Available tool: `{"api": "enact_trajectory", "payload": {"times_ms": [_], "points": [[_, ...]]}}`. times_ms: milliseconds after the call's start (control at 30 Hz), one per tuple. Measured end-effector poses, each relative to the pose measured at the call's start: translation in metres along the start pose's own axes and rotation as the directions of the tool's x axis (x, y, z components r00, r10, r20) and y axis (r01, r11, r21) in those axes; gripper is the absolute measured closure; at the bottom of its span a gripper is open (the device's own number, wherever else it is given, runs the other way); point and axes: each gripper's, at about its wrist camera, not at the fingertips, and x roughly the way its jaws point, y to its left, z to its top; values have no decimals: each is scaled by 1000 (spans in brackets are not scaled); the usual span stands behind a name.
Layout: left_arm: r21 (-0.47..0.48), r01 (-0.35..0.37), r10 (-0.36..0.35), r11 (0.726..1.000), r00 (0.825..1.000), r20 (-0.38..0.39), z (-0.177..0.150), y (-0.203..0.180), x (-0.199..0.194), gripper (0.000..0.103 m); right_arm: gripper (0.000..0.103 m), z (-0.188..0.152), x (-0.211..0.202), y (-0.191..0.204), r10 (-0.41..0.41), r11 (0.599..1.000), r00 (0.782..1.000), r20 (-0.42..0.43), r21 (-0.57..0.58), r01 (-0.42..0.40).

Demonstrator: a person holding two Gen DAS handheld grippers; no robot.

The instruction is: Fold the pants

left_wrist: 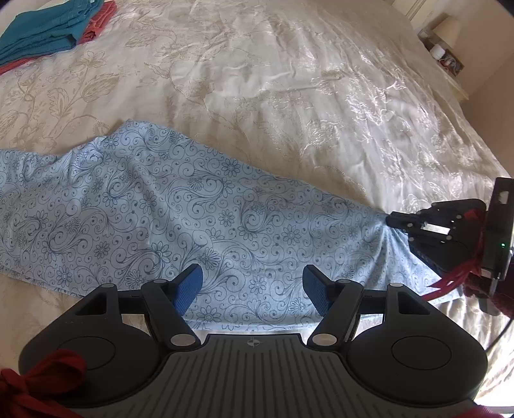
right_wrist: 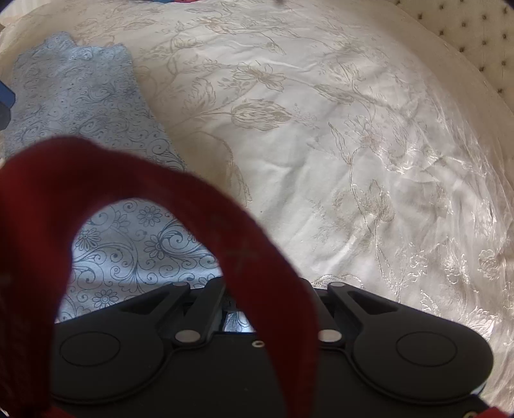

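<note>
- Your bed [left_wrist: 289,80] fills both views under a cream bedspread with a stitched floral pattern. Only the right wrist view shows the tufted headboard [right_wrist: 475,35]. Only the left view shows a lamp [left_wrist: 446,30] on a stand past the bed's far corner.
- The pants [left_wrist: 167,199] lie stretched across the bed's near side: pale blue with dark scrolls and daisies, rumpled toward the left end.
- Only the left view shows a folded stack [left_wrist: 48,29] at the far left of the bed, teal cloth over coral.
- Your left tongs [left_wrist: 252,286] stand wide apart just over the pants' near edge, blue pads clear of the cloth.
- Your right tongs [left_wrist: 393,221] are clamped on a bunched end of the pants. In their own view a red strap [right_wrist: 244,254] hides the tips.
</note>
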Motion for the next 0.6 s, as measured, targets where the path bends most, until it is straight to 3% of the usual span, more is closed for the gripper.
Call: {"api": "enact_trajectory", "payload": {"times_ms": [100,167,200,233,300,433,500,600], "points": [[23,7,-7,1000,1000,0,4,-8,1,36,93,-2,3,-1,9,999,1000,7,41,-9],[38,13,-13,999,1000,0,6,-14,2,36,79,-7,-8,-7,15,993,999,50,117,-21],[49,15,-15,999,1000,-1,8,-19,4,36,65,-11,-15,-11,14,985,997,74,169,-27],[60,19,-19,998,1000,-3,9,-22,5,36,60,-16,-24,-17,6,973,995,95,228,-27],[82,31,-30,996,1000,-10,12,-32,10,36,60,-32,-39,-30,-12,931,993,119,363,-32],[138,58,-55,989,998,-24,17,-53,18,36,59,-77,-68,-58,-87,808,991,98,589,13],[175,74,-69,982,997,-32,19,-67,24,36,58,-99,-79,-69,-123,759,990,70,649,49],[214,87,-78,973,996,-47,21,-83,35,36,54,-126,-89,-80,-155,725,988,10,680,106]]}}
